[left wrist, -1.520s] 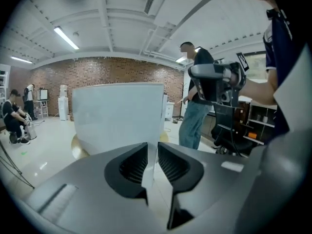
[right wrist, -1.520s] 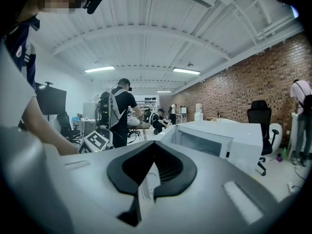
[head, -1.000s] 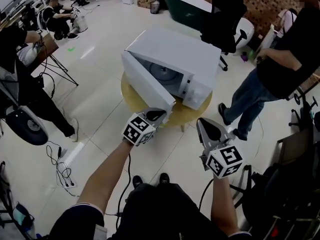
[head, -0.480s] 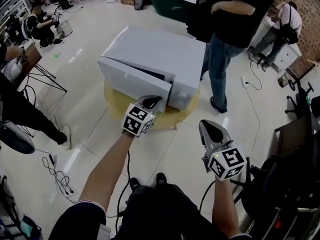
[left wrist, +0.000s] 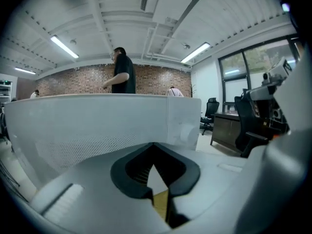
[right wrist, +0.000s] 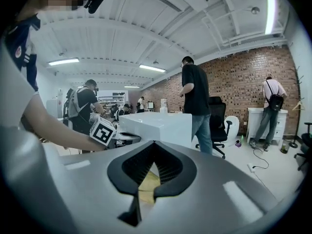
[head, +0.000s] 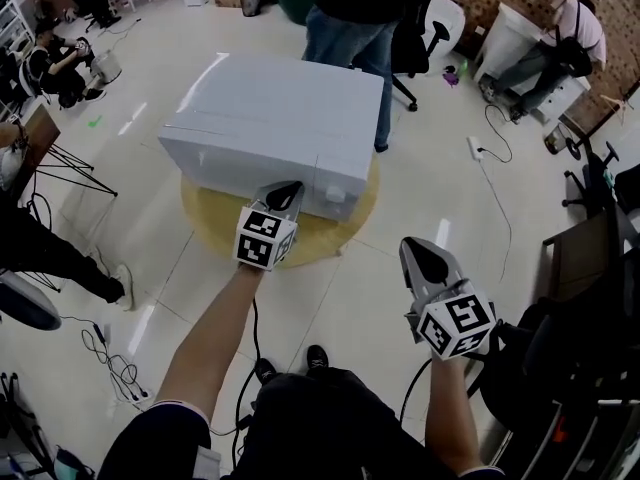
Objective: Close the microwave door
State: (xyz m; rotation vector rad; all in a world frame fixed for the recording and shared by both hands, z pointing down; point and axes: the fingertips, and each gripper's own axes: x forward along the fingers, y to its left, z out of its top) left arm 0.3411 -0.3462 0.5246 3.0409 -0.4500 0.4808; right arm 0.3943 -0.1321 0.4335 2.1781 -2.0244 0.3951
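The white microwave (head: 275, 123) stands on a round yellow table (head: 215, 223), and its door lies flush with the front. My left gripper (head: 289, 188) is shut and empty, with its tip against the microwave's front face near the right end of the door. In the left gripper view, the perforated door panel of the microwave (left wrist: 97, 126) fills the space just beyond the left gripper (left wrist: 155, 165). My right gripper (head: 419, 252) is shut and empty, out over the floor to the right of the table. From the right gripper (right wrist: 148, 172), the microwave (right wrist: 156, 126) shows ahead.
A person (head: 360, 8) stands close behind the microwave, next to an office chair (head: 435, 23). Another person (head: 560, 38) bends at a white cabinet at the far right. Cables (head: 110, 353) lie on the floor at the left. More people sit at the far left.
The microwave door has swung from wide open to shut, with my left gripper pressing on it. My right gripper stayed low on the right. A person walked round behind the microwave.
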